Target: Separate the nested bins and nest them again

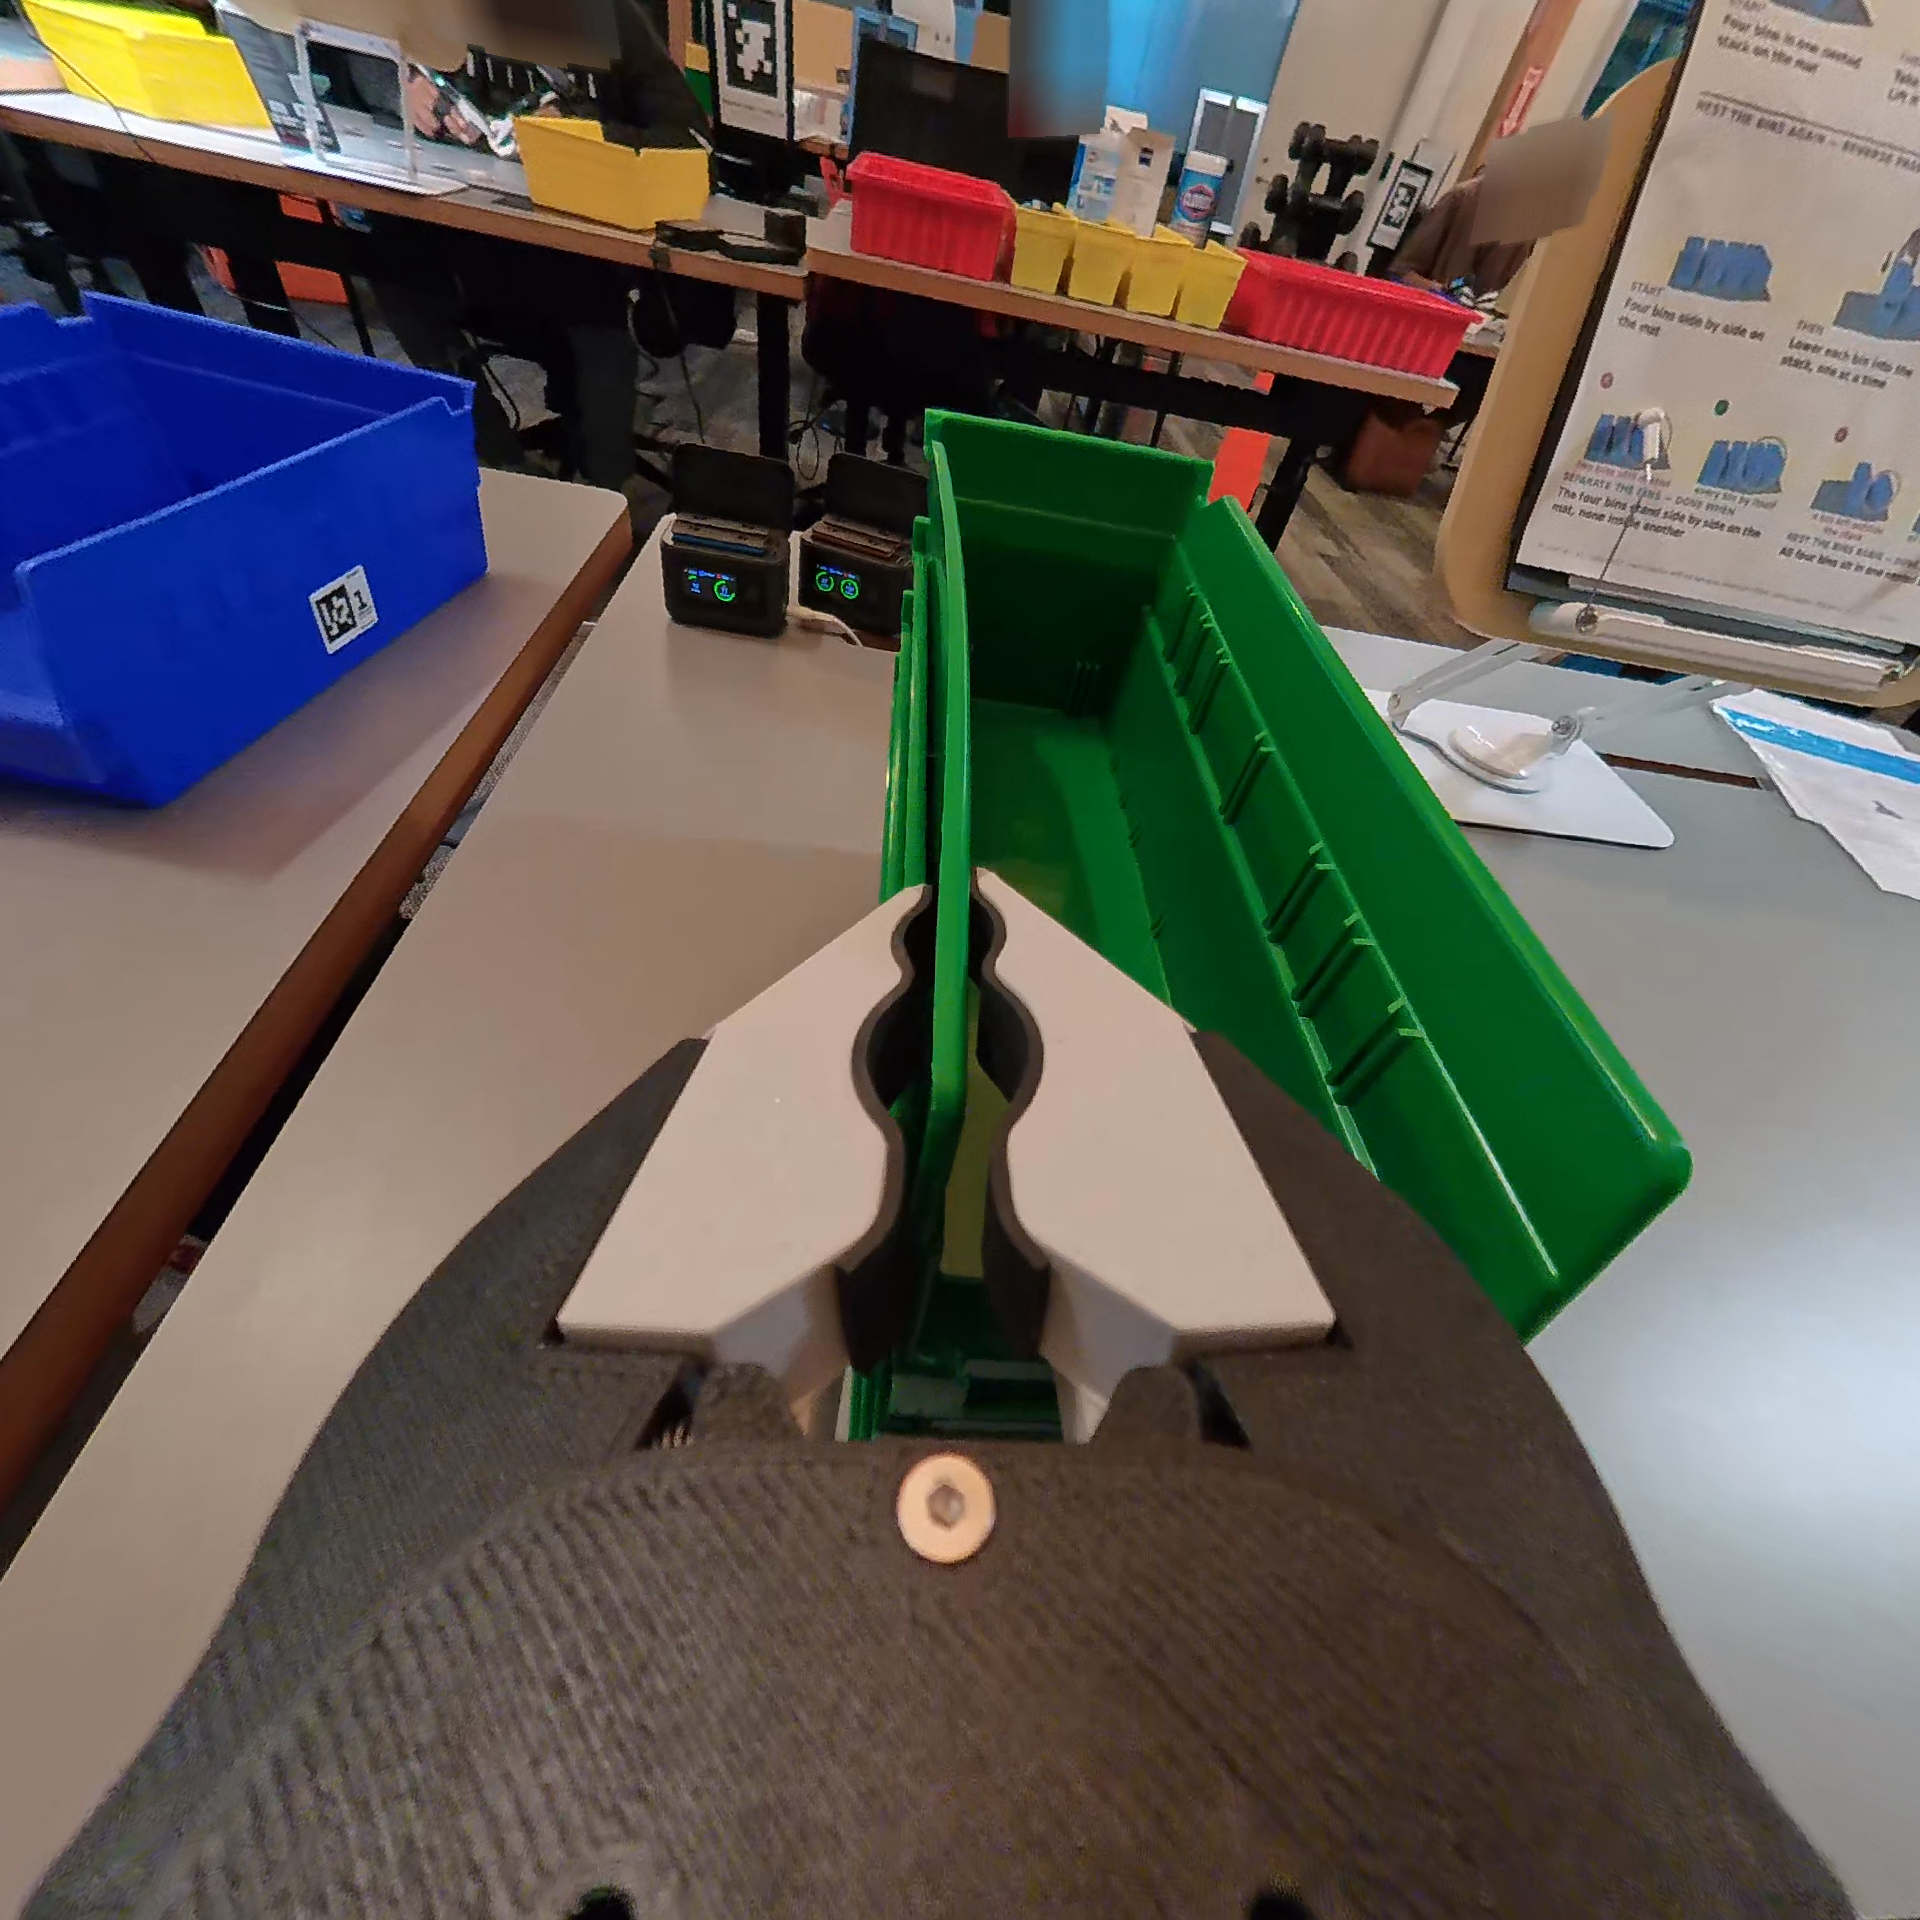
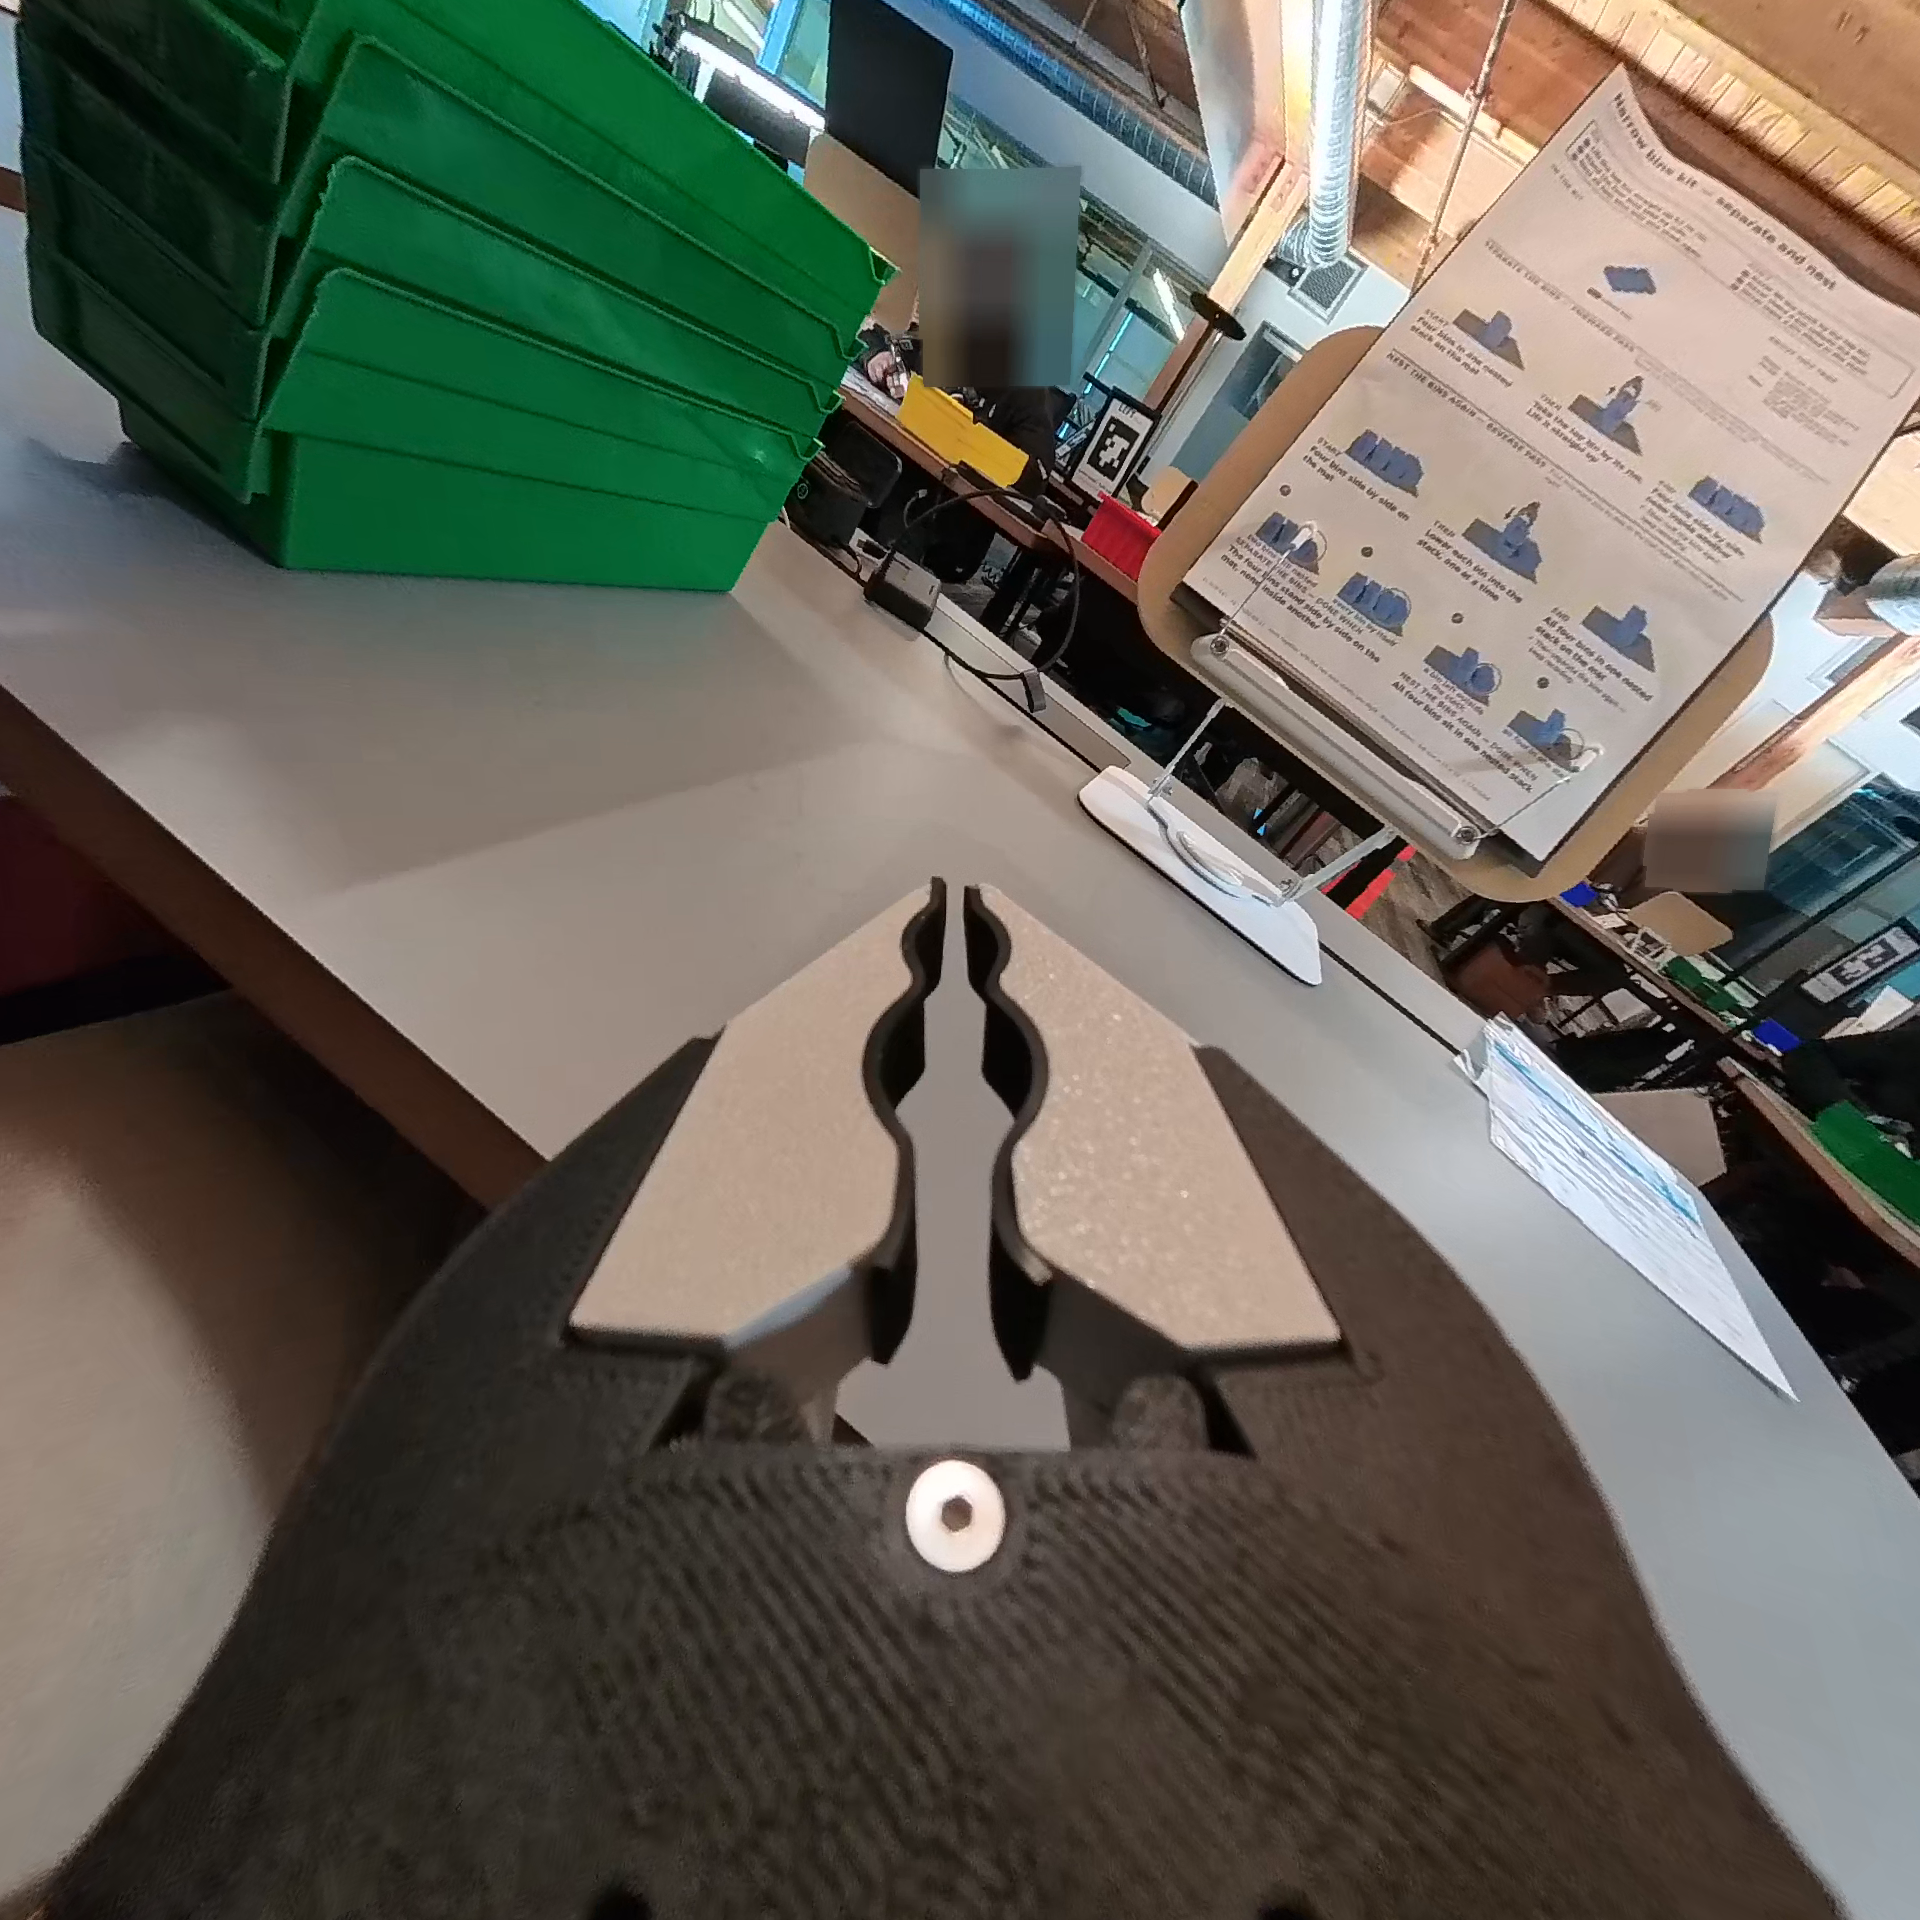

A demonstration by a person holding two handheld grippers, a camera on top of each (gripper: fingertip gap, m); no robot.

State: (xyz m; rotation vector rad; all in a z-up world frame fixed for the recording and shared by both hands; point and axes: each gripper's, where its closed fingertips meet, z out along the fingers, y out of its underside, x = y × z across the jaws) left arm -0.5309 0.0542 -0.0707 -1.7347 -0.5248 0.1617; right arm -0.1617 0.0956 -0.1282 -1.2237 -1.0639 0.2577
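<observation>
Fingers of the left gripper [image 1: 954, 894] clamp the top green bin's [image 1: 1195, 831] near left wall, its long axis running straight ahead; right gripper [image 2: 954, 894], nearly closed on nothing, hangs well apart from the stack of green bins [image 2: 468, 343] on the table [image 2: 623, 748]; left is nearer

The left wrist view looks down close along the green bins [image 1: 1195, 790]. The right wrist view sits low over the bench [image 2: 644, 790], bins upper left; both share the instruction sheet [image 2: 1538, 468].
</observation>
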